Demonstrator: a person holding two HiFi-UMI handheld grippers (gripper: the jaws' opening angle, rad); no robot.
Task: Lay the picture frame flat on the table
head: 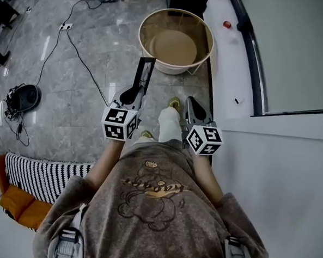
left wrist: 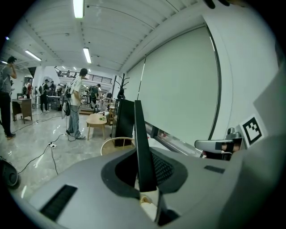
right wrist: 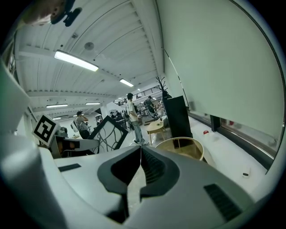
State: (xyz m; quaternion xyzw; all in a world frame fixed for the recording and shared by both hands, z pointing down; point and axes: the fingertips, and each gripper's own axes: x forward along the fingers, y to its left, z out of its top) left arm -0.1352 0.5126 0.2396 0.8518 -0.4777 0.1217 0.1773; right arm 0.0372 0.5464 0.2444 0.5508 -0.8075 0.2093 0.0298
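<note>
I have the frame (head: 144, 75) in the left gripper (head: 136, 94). The jaws are nearly closed and pinch its thin near edge, and the left gripper view shows the dark edge (left wrist: 140, 147) rising straight up from between the pads. The frame is in the air above the floor, not on any table. It stands on edge and points away from me, with its far end close to the near rim of the round table (head: 178, 11). From the right gripper view I see its face (right wrist: 106, 133) to the left, tilted, with a black border and a pattern of branching lines.

The right gripper (head: 192, 102) hangs just right of the left one at about the same height. Its jaws are pressed together at the tips with nothing between them.

The round table stands on the far side, directly ahead, and has a pale rim and a brown top sunk inside it. To its right, a white ledge (head: 231, 64) runs along the window with a small red thing (head: 227, 24) on its far part. The floor (head: 96, 34) is grey tile, and a black cable (head: 81, 58) crosses it to a power strip (head: 65, 25) far left. A striped mat (head: 38, 175) lies near left.
</note>
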